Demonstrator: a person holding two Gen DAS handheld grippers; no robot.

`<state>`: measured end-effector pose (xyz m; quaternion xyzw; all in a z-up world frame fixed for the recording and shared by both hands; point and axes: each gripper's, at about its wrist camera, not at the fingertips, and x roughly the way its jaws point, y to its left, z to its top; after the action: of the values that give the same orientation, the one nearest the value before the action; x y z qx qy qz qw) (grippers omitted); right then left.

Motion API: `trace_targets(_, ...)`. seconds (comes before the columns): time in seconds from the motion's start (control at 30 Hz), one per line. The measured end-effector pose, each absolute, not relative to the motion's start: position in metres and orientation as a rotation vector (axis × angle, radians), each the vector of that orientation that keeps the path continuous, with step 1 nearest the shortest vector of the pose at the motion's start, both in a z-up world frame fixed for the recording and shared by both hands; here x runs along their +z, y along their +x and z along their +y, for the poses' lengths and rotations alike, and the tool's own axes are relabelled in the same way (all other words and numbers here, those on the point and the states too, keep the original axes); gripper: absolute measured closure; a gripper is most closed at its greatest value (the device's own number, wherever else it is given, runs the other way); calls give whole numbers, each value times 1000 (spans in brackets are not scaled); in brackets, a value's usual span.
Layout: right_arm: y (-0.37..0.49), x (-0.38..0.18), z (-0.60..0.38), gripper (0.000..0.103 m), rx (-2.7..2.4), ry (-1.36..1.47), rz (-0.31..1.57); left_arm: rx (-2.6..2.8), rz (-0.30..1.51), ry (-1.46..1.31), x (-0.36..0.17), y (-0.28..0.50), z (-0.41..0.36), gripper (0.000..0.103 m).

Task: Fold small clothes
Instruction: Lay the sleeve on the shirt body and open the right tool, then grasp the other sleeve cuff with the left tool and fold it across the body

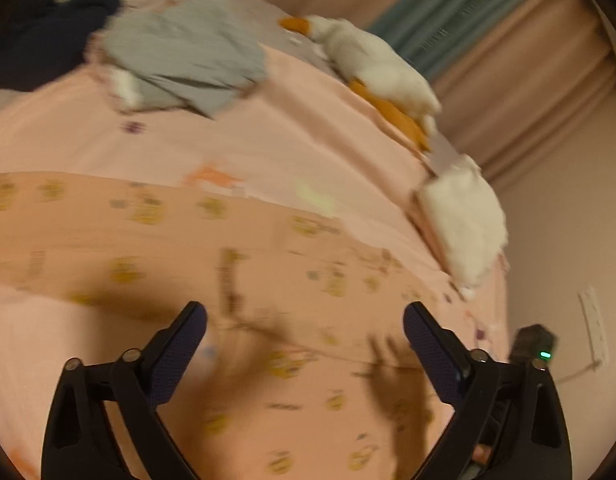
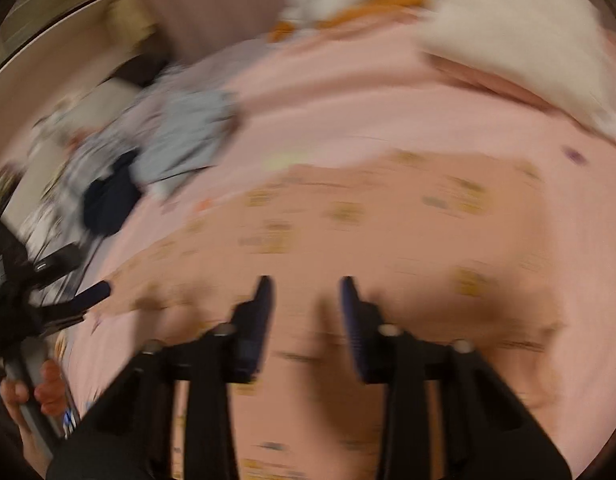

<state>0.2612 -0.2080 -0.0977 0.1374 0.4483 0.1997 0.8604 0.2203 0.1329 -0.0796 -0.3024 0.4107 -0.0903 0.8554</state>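
Risk lies in a missed pinch — left gripper [image 1: 304, 320] jaws wide and empty, right gripper [image 2: 306, 292] jaws narrowly parted, empty, over the peach printed garment [image 1: 268, 264] spread on the bed [image 1: 308, 120] — blur suggests haste.

A pink bedsheet [image 1: 308, 128] covers the bed, beside pink and grey-green curtains [image 1: 487, 20] and a plain wall with a socket [image 1: 593, 320], under warm indoor light.
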Motion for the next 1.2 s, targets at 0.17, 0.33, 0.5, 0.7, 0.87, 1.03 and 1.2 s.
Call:
trace_targets(0.17, 267, -119, -252, 82, 331, 390, 944, -259, 943, -629, -108, 255, 103, 55)
trace_targets(0.33, 262, -138, -271, 91, 271, 405, 983, -135, 1025, -612, -147, 266, 105, 59)
trace_targets(0.5, 259, -138, -289, 89, 270, 426, 995, -144, 1045, -641, -162, 259, 115, 63)
trace_targets(0.7, 236, -109, -276, 63, 326, 406, 946, -142, 950, -740, -136, 224, 151, 37)
trace_targets(0.87, 209, -89, -260, 57, 398, 412, 919, -17, 845, -865, -129, 178, 221, 37)
trace_targets(1.03, 188, -85, -243, 56, 449, 404, 921, 176, 727, -1004, -136, 124, 306, 36)
trace_targets(1.2, 176, -87, -228, 56, 476, 403, 937, 294, 644, -1162, -158, 95, 359, 36)
